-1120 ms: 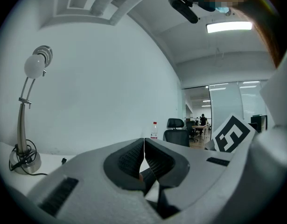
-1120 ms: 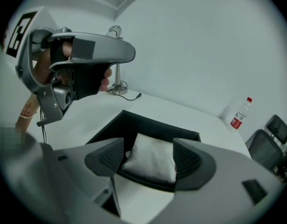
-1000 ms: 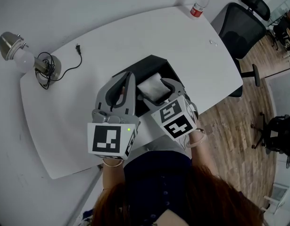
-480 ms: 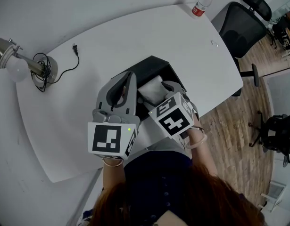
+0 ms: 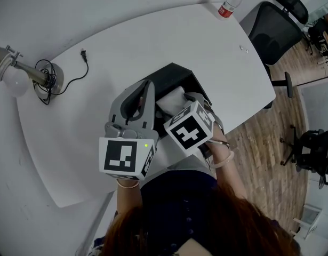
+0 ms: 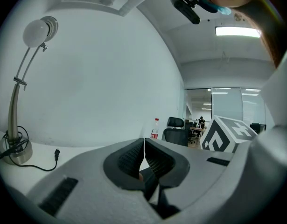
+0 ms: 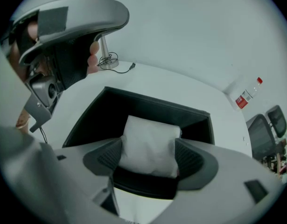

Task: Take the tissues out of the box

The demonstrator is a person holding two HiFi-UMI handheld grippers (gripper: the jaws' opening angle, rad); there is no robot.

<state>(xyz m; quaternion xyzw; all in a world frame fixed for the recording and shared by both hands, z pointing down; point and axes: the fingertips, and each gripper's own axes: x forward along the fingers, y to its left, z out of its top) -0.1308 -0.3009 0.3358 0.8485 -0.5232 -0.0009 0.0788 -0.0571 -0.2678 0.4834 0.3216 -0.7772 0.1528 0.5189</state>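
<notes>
Tabletop scene seen from above and from both of my grippers. A white table (image 5: 153, 41) fills the middle of the head view, with a black box (image 5: 174, 73) open at its near edge, just below centre. Inside the box stands a white pack of tissues (image 7: 148, 127), upright and reaching above the box's rim.

My right gripper (image 7: 150, 157) tilts steeply down into the box. Its jaws have just been opening and now stand wide apart. The tissues sit between them, with a ribbed pad right at each side of the pack. I cannot see any squeeze on the pack.

My left gripper (image 6: 143, 146) lies level at the left side of the box, in the centre of the head view. Its jaws are closed, tips meeting, with nothing visibly between them.

A desk lamp (image 5: 14, 76) and its coiled cord rest at the left edge of the head view. A clear bottle (image 5: 229, 3) with a red cap stands at the table's far corner, upper right. A black office chair (image 5: 273, 33) sits beside that corner on the wooden floor.
</notes>
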